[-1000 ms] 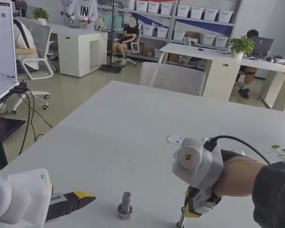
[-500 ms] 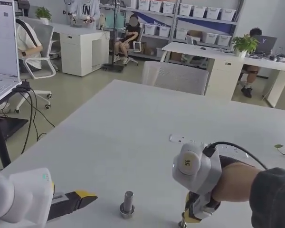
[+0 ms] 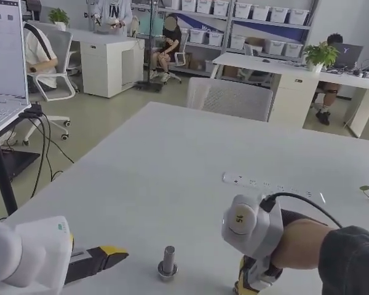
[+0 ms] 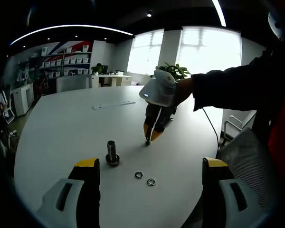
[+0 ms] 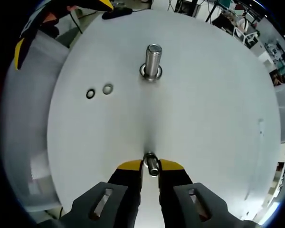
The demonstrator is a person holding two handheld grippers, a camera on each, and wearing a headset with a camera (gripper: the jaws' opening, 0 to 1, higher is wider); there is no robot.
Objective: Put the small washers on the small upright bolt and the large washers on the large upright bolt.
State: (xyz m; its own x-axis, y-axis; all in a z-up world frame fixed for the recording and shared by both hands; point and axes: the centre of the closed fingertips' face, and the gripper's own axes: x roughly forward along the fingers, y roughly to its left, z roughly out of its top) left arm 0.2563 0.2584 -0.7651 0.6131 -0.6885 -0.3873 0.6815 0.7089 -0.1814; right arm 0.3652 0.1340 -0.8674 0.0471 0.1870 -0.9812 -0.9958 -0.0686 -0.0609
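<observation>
Right gripper (black jaws, yellow tips) is clenched on the small upright bolt, a thin silver steel stud standing on the white tabletop. Its jaws sit tight on either side of the shank, near the top. Left gripper view agrees: tips pinch the stud w/ its foot on the table.

Left gripper, same black-and-yellow build, is released: jaws wide apart, nothing btwn them, low over the table's near edge.

Large upright bolt, thick silver threaded steel w/ a wider collar at its base, stands free btwn the 2 grippers, touching neither. Can't tell if that collar is the bolt's own head or a washer already on.

A darker metal ring washer and a paler metal ring washer lie flat just beside each other, near the large bolt. Which is small and which large is too fine to tell.

Key relation: the 2 rings lie straight ahead of the left gripper's open jaws, near them. From the right gripper they sit well off to its left, and that gripper is busy steadying the stud. So the left is nearer and free, and the pick prob. falls to it. Both bolts' long axes are vertical, so a washer likely has to arrive flat, hole centred over the bolt top, then drop straight down. Thin rings flat on a smooth top look awkward to pinch.
</observation>
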